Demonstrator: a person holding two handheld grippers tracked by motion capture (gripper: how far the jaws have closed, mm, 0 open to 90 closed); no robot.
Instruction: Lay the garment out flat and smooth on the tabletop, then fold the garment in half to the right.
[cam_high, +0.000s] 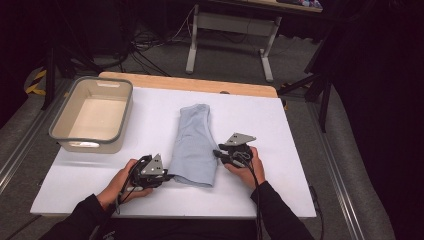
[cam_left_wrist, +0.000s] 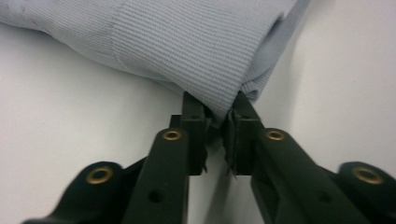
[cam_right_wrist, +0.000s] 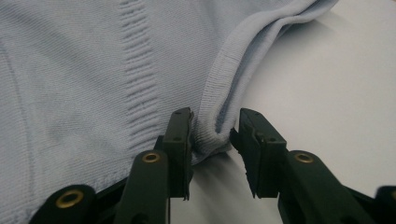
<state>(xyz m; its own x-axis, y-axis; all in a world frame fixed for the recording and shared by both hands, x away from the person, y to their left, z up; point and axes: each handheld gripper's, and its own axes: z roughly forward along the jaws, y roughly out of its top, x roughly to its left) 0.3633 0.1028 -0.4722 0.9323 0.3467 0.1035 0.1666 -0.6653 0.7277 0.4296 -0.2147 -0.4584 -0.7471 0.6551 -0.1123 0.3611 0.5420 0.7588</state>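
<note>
A folded light blue knit garment (cam_high: 195, 145) lies lengthwise in the middle of the white table (cam_high: 280, 130). My left gripper (cam_high: 170, 176) is at the garment's near left corner. In the left gripper view the jaws (cam_left_wrist: 217, 109) stand nearly together, with the corner of the garment (cam_left_wrist: 187, 42) pinched between the pads. My right gripper (cam_high: 218, 150) sits at the garment's right edge. In the right gripper view it (cam_right_wrist: 215, 123) is open: the rolled hem of the garment (cam_right_wrist: 70, 70) lies between the jaws against the left one, with a gap to the right pad.
A grey-rimmed beige bin (cam_high: 120, 107) stands at the table's far left, with nothing in it. A wooden strip (cam_high: 200, 84) runs along the table's far edge. Beyond it on the floor are a desk frame (cam_high: 192, 45) and cables.
</note>
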